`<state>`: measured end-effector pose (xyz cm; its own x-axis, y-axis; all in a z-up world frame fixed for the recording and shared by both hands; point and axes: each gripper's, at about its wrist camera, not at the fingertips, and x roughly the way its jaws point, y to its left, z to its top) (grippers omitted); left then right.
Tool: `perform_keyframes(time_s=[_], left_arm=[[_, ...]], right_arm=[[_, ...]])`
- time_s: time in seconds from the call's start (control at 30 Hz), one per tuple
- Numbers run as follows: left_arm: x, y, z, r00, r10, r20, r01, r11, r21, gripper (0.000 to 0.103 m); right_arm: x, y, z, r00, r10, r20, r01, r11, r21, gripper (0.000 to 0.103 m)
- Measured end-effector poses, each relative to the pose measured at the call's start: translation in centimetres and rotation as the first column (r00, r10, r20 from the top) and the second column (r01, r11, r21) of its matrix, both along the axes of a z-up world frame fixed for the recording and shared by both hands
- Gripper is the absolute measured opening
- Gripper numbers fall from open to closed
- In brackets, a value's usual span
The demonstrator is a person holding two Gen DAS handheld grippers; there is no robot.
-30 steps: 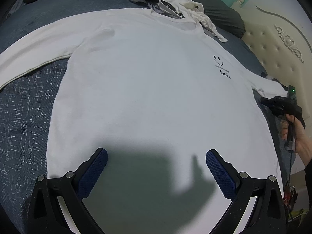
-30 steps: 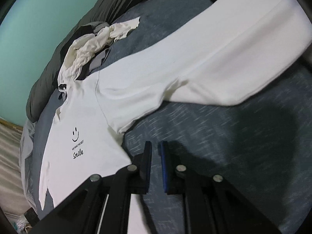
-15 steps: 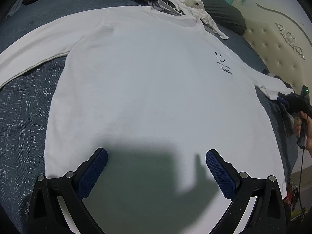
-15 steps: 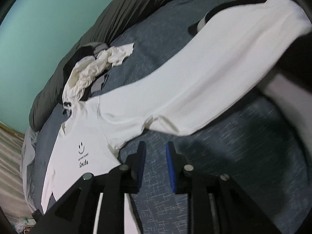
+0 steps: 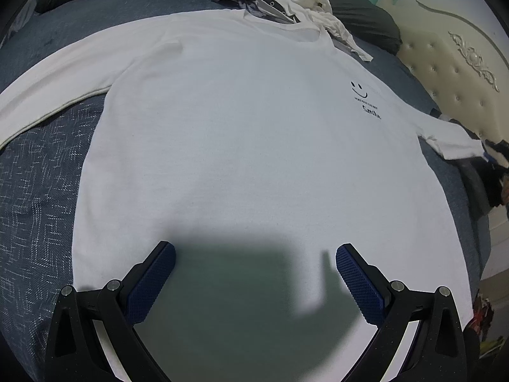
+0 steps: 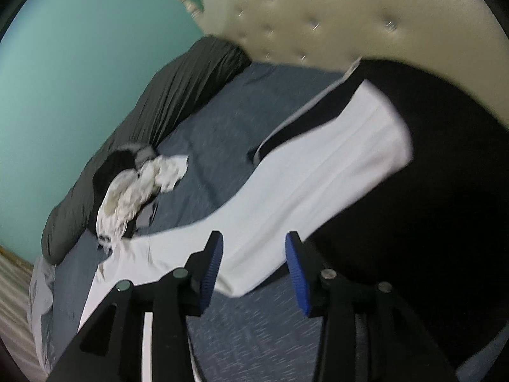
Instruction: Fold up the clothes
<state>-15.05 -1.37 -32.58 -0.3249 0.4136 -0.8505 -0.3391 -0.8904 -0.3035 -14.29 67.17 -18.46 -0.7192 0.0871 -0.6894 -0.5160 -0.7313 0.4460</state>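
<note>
Both grippers empty over 1 white long-sleeved shirt spread on the bed

The left gripper (image 5: 254, 273) hovers with its 2 blue pads (image 5: 152, 286) spread wide and nothing between them, the hem end of the white shirt (image 5: 254, 133) lying flat directly beneath and ahead; the right gripper (image 6: 253, 270) has just been opening, its fingers part-way apart and bare, with the shirt's sleeve (image 6: 318, 184) running out ahead of the tips onto a black garment (image 6: 445, 175). To fold well, I judge the right fingers should drop onto the sleeve near its cuff, pinch 1 layer only and carry it inward across the chest, while the left steadies the hem. Count: 1 spread shirt, 2 sleeves, 1 crumpled pile of clothes (image 5: 305, 9) beyond the collar, 1 blue bedspread (image 5: 41, 175), 1 tufted headboard (image 6: 350, 16)
</note>
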Motion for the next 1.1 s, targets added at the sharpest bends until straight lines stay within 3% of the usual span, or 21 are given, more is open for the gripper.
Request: perform_keyframes(time_s=[0.2, 0.4, 0.6, 0.73, 0.97, 1.07, 1.1], left_arm=[[0.0, 0.1, -0.1, 1.0, -0.005, 0.005, 0.005, 1.0, -0.002, 0.103], [0.0, 0.2, -0.2, 1.0, -0.006, 0.005, 0.006, 1.0, -0.006, 0.103], [-0.1, 0.3, -0.2, 1.0, -0.007, 0.003, 0.007, 1.0, -0.011, 0.103], [-0.2, 0.2, -0.3, 1.0, -0.002, 0.006, 0.002, 1.0, -0.011, 0.103], [-0.2, 0.3, -0.3, 1.0, -0.008, 0.006, 0.008, 1.0, -0.012, 0.103], [-0.2, 0.3, -0.2, 1.0, -0.009, 0.007, 0.009, 1.0, -0.01, 0.103], [-0.1, 0.3, -0.2, 1.0, -0.01, 0.007, 0.01, 1.0, -0.01, 0.103]], right_arm=[[1.6, 4.2, 1.1, 0.993, -0.12, -0.003, 0.12, 0.993, -0.016, 0.043], [2.0, 6.4, 0.9, 0.981, -0.191, 0.02, 0.191, 0.981, -0.025, 0.051], [1.1, 6.9, 0.4, 0.975, -0.215, 0.057, 0.216, 0.976, -0.013, 0.052], [-0.1, 7.1, 0.0, 0.97, -0.227, 0.088, 0.228, 0.974, 0.008, 0.059], [-1.5, 6.4, -0.3, 0.948, -0.272, 0.163, 0.259, 0.961, 0.099, 0.06], [-2.2, 5.7, -0.2, 0.937, -0.286, 0.199, 0.258, 0.954, 0.156, 0.051], [-2.4, 5.3, -0.3, 0.938, -0.281, 0.206, 0.247, 0.953, 0.174, 0.039]])
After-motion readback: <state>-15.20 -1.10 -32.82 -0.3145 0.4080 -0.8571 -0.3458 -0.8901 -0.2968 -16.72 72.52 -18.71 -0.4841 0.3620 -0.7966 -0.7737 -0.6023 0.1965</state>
